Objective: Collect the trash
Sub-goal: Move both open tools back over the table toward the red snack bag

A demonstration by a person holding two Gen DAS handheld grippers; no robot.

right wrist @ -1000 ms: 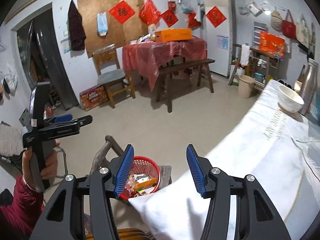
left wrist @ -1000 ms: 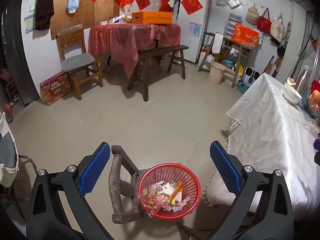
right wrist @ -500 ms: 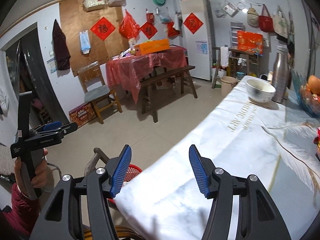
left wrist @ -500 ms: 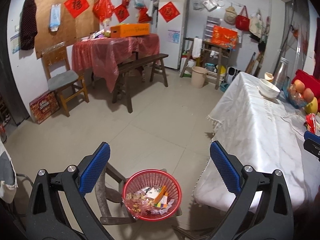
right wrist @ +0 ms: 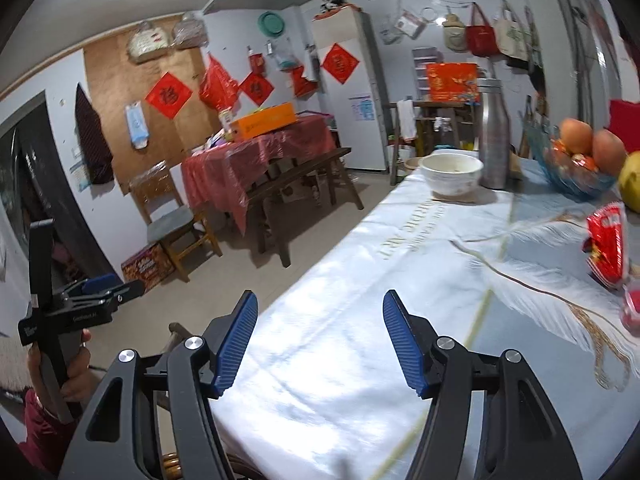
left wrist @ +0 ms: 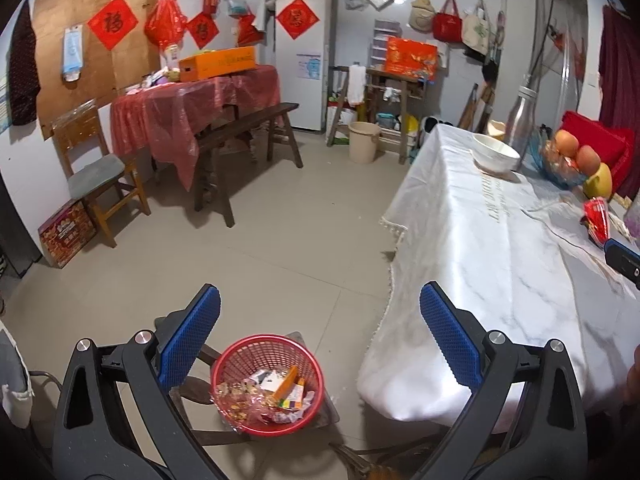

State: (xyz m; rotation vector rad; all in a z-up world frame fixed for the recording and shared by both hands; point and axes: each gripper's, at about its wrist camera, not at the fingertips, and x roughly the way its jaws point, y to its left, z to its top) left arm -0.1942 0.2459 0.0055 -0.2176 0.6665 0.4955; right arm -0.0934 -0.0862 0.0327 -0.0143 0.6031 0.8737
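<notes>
Red wrapper: I read the crumpled red packet [right wrist: 606, 246] on the white tablecloth [right wrist: 360, 320] as the next piece of trash; it lies ahead and well to the right of my right gripper [right wrist: 320, 338], with nothing between the two. A second small red item at the frame's edge below it is too cut off to name.
Step in hand: I judge this the swing from the bin toward the table for another pick; nothing is carried.
Right gripper: jaws stand fairly wide and empty, and they have just been opening; only bare cloth shows between the pads.
Left gripper: my left gripper [left wrist: 320, 334] is spread wide and empty, hanging above the red basket [left wrist: 267, 384], which sits low between its fingers on a dark wooden stool and holds scraps and small cartons.
Next move: I need to carry the right gripper further right and forward, tip it down over the packet, and close across its narrow width. The foil looks thin and slippery, so I would pinch near its middle.
Keep clear of: the white bowl [right wrist: 452, 174], the steel flask [right wrist: 494, 136] and the blue fruit bowl [right wrist: 580, 172], all beyond the packet.
Change, right view: a second ago the basket sat between the right fingers; now it is gone, the cloth fills that gap, and the packet has come into view.
Change, left view: the basket lies further left between the fingers, and more tabletop shows.
</notes>
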